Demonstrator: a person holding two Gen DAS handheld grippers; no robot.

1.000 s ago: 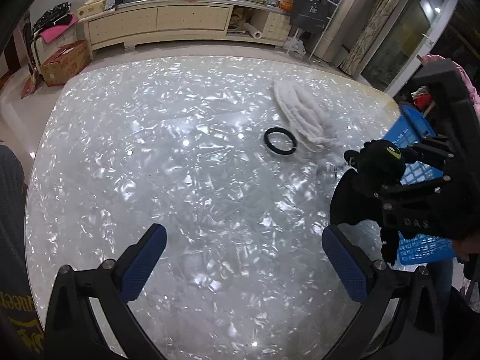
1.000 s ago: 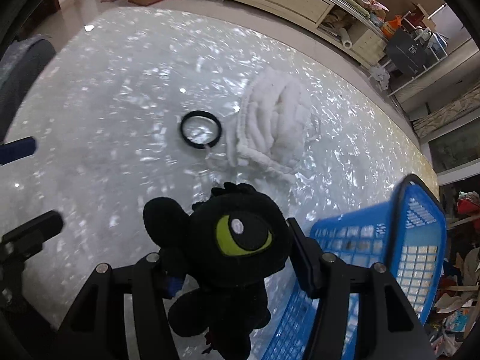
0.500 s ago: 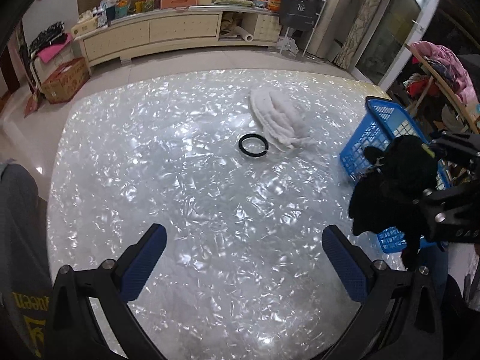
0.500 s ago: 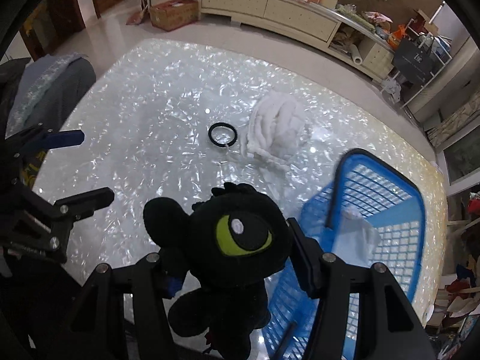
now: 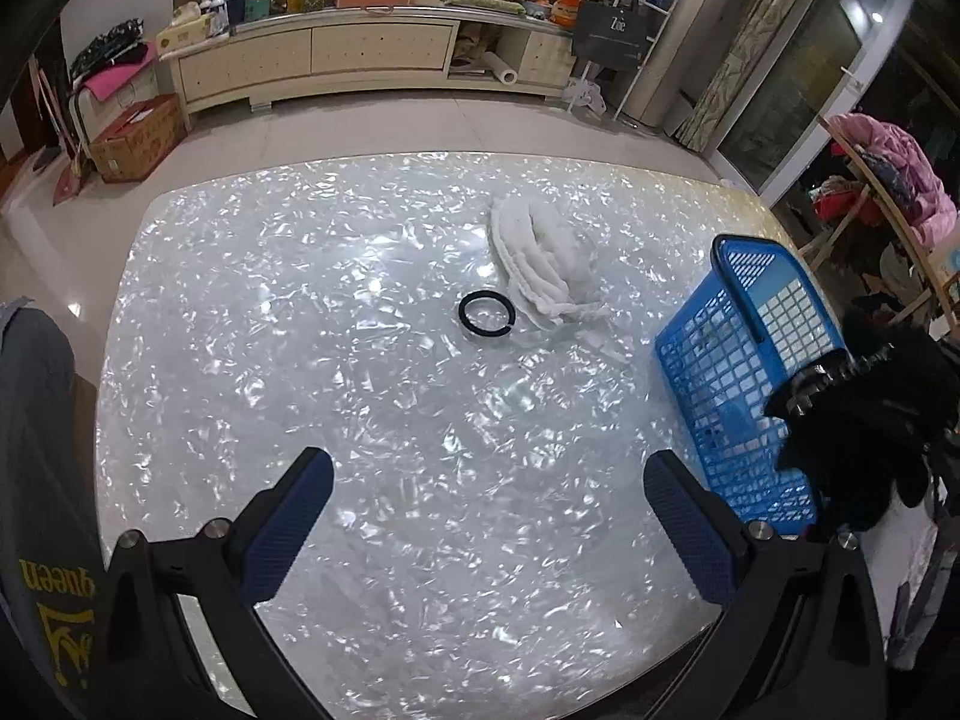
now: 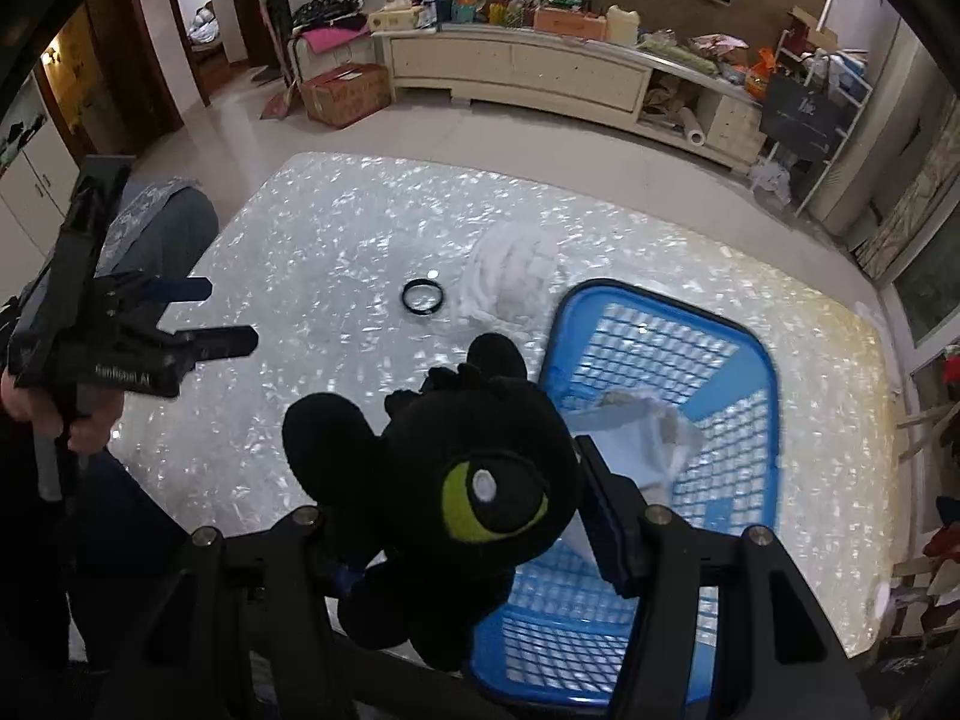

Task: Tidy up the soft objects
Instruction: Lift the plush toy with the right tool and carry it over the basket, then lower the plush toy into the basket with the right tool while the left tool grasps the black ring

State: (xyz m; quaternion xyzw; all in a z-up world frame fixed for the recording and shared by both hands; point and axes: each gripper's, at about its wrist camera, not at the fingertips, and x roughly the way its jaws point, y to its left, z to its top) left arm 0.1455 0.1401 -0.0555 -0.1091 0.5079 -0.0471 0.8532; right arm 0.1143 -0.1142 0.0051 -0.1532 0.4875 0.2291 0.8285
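Observation:
My right gripper is shut on a black plush toy with a green eye and holds it high above the near left rim of the blue basket. The plush also shows at the right edge of the left wrist view. The basket stands at the table's right side and holds a white crumpled cloth. A white knitted cloth lies on the table beside a black ring. My left gripper is open and empty above the table's near part.
The table has a glossy white pearl top. A grey garment hangs at the table's left edge. A long cream cabinet with clutter stands at the far wall. A clothes rack stands to the right.
Both grippers have risen and pulled back from the table. My right gripper has carried the plush toy rightwards, over the blue basket's near left rim. The left gripper stays open.

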